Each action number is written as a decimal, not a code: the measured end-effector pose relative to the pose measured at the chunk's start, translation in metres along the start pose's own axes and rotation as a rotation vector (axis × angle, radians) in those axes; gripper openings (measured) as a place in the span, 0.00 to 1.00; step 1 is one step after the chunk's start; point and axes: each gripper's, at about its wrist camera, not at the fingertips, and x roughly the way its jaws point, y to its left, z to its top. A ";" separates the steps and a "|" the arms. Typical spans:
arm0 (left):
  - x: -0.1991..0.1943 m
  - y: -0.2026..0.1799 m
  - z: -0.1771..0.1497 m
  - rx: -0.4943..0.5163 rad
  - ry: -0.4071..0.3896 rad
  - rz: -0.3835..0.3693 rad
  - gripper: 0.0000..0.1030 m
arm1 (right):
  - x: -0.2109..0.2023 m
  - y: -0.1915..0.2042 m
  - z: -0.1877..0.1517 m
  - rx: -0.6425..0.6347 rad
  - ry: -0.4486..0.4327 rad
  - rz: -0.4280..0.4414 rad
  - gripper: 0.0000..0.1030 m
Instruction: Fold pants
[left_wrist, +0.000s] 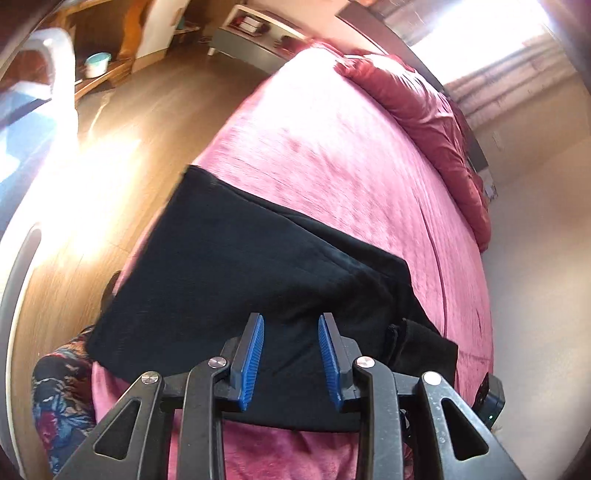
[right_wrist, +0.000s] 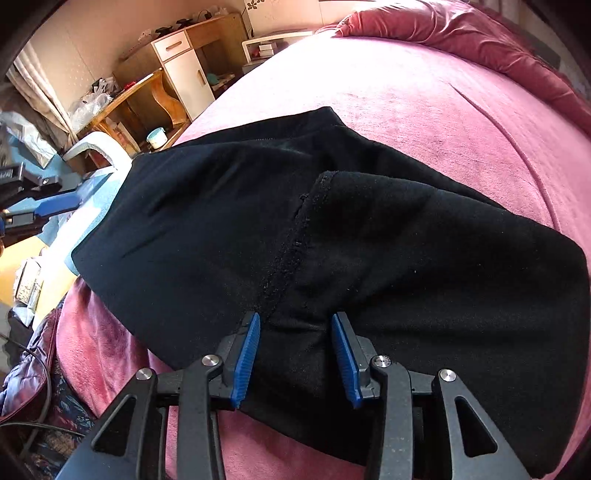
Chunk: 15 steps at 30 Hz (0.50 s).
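From the left wrist view, my left gripper (left_wrist: 291, 356) hangs over the near edge of the black pants (left_wrist: 236, 266), which lie on the pink bed (left_wrist: 332, 147) close to its near side, one end reaching toward the wooden floor (left_wrist: 103, 155). The jaws stand apart with only cloth seen beyond them; the blue pads (left_wrist: 251, 362) press on nothing, so I read this gripper as released and empty. The picture is smeared, so finer creases are hard to make out. From the right wrist view, my right gripper (right_wrist: 295, 360) sits over the same pants (right_wrist: 406, 258), just at the foot of a rough seam (right_wrist: 291, 236) where one layer lies lapped over another. Its jaws are also parted, and although dark cloth fills the gap between them, I see no pinch, so I take it as released too. The other gripper (right_wrist: 33, 199) shows at the far left of this view, off the bed's edge. My judgement is that one fold is already laid and I am between grasps, lining up for the next fold. That move calls for both jaws to drop onto the near edge, take every layer together, and carry it across evenly without dragging the lower layer askew.
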 end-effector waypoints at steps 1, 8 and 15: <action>-0.008 0.017 0.002 -0.053 -0.012 0.003 0.30 | 0.000 -0.003 -0.001 0.011 -0.002 0.009 0.41; -0.025 0.109 -0.018 -0.370 -0.012 -0.014 0.30 | 0.001 -0.004 -0.005 0.025 -0.018 0.009 0.41; -0.001 0.141 -0.041 -0.521 0.059 -0.023 0.30 | -0.003 -0.010 -0.007 0.041 -0.016 0.018 0.41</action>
